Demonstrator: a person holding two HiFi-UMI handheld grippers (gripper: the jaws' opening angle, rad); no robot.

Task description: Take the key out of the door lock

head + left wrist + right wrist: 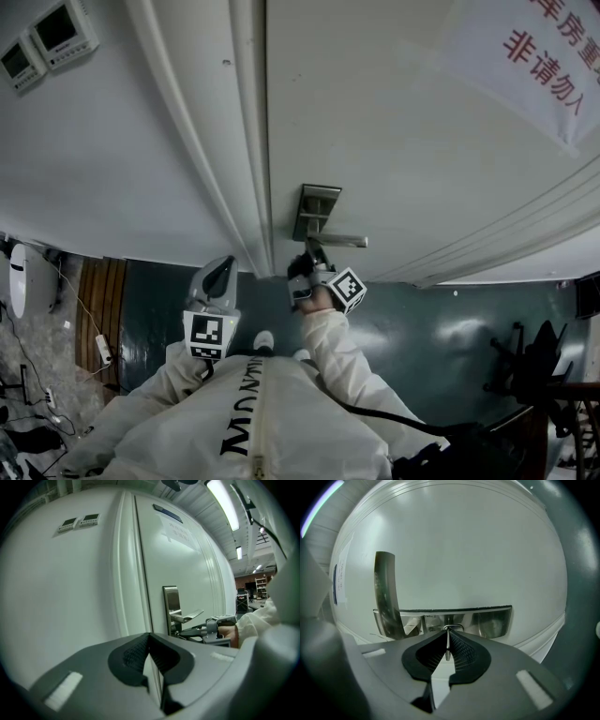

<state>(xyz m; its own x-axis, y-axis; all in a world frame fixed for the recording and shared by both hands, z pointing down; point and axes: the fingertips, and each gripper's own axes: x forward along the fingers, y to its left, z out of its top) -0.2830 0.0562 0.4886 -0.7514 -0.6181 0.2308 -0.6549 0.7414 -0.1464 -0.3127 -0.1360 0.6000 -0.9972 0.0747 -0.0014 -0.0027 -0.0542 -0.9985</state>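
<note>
Key, one, clamped in right hand-held gripper at one door lock; left hand-held gripper pinched together, empty.

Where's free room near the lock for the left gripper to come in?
Free: bare door between lock plate and the paper sign, and the door right of the handle tip. Wall left of the door frame is bare too. Crowded: under the handle, where the right gripper is shut on the key.

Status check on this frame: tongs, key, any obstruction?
Right tongs shut on key, key seated in lock. Left tongs shut, empty, back from door. Door handle alongside, not blocking.
</note>
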